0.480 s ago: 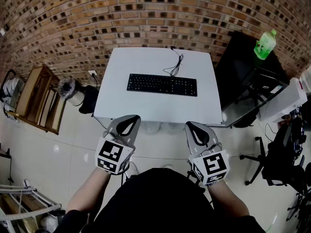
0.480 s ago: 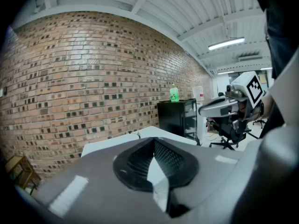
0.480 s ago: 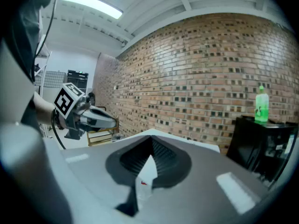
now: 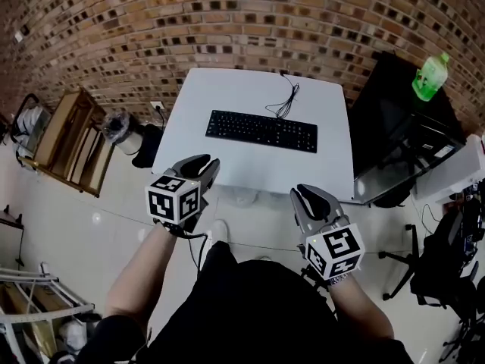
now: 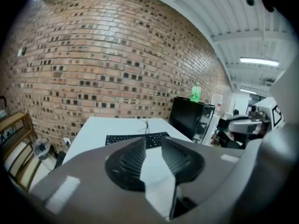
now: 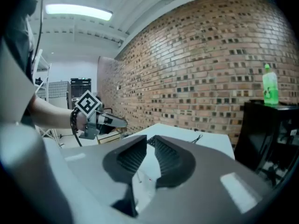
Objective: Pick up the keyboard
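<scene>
Wooden shelving (image 4: 72, 146) stands on the pale floor at the far left, against the brick wall (image 4: 227, 14), with a small lined bin (image 4: 121, 130) just beside it.

Next comes the left gripper (image 4: 203, 165), held in the air over the floor, short of the near edge of the white surface (image 4: 227, 97), with its marker cube toward the person. In the left gripper view its ribbed fingers (image 5: 132, 158) stand moderately apart, with a clear gap between them and nothing in it. They point a little downward toward the surface.

The black keyboard (image 4: 261, 130) lies flat near the middle of that surface, its long side running across and slightly skewed. Its black cable (image 4: 288, 101) loops from the back edge toward the wall. Neither gripper touches the keyboard, and both are well apart from it.

The right gripper (image 4: 307, 197) hangs over the floor, near the front edge of the surface and toward its right corner. Its fingers (image 6: 167, 160) stand narrower than the left pair, with only a slim gap at the tips, and they hold nothing.

Right of the surface is a black cabinet (image 4: 386, 120) with a green bottle (image 4: 430, 76) upright on top. A black office chair (image 4: 443, 252) sits at the far right.
</scene>
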Demonstrator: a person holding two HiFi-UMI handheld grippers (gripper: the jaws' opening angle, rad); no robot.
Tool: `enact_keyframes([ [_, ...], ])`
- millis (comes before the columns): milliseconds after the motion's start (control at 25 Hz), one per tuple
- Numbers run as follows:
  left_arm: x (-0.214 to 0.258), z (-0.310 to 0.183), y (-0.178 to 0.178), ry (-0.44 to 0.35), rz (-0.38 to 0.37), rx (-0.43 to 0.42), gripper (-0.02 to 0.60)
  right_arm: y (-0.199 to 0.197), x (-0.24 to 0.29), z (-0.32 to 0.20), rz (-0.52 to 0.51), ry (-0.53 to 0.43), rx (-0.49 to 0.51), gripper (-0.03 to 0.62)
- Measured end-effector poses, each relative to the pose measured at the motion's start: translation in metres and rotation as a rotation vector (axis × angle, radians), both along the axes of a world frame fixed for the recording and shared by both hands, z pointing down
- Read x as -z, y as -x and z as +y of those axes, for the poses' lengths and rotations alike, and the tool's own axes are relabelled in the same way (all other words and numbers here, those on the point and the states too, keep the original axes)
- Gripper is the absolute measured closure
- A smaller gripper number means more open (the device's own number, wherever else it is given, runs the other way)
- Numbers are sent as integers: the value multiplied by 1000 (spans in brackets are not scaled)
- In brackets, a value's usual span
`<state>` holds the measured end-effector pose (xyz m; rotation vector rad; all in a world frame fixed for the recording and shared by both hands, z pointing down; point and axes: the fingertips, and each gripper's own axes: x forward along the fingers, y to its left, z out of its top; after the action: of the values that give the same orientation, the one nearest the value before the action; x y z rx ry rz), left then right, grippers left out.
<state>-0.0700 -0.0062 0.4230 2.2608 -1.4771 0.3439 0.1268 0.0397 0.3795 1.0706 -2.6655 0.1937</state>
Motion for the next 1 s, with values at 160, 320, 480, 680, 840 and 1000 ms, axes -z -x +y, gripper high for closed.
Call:
enact_keyframes([
  [160,-23,-41,29,92,114,53,412,9,-11,-17,-9,44,-12,539],
  [320,-52,-93,61,177,169,94,380,18,-22,-42,-8,87,-46,539],
  [480,-85,-150,91,262,204,112,380,31,-31,-76,-12,139,-89,539],
  [680,-126,-212,117,373,221,94,382,44,-47,-124,-33,227,-167,539],
  [840,-163,-243,127,477,229,73,382,54,-64,-150,-54,302,-221,539],
  [1000,-193,-258,126,558,238,39,382,59,-77,-167,-61,343,-262,539],
])
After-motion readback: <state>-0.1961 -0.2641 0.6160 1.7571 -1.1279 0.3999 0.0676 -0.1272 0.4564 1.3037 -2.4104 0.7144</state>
